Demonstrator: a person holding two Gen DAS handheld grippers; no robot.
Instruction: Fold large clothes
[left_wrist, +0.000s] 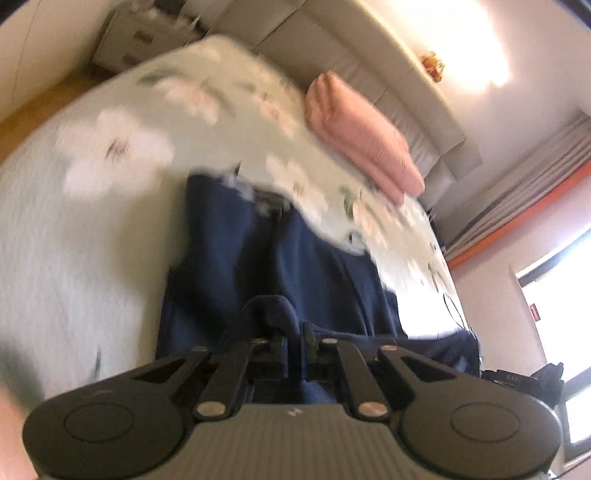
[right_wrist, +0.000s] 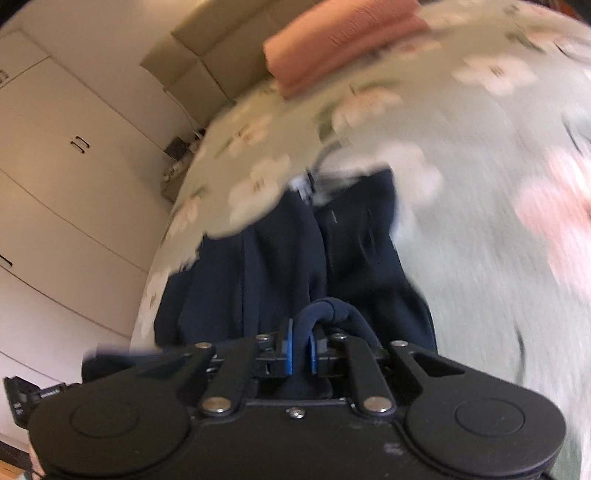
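A dark navy garment lies stretched out on the floral bed sheet, running away from both grippers. My left gripper is shut on a bunched fold of its near edge, which stands up between the fingers. In the right wrist view the same garment has a rolled hem pinched in my right gripper, whose blue pads press on the cloth. The near edge is lifted off the bed. Both views are blurred by motion.
A folded pink blanket lies near the grey headboard. White wardrobe doors stand beside the bed. A window and curtains are on the right. The other gripper's body shows at the left edge.
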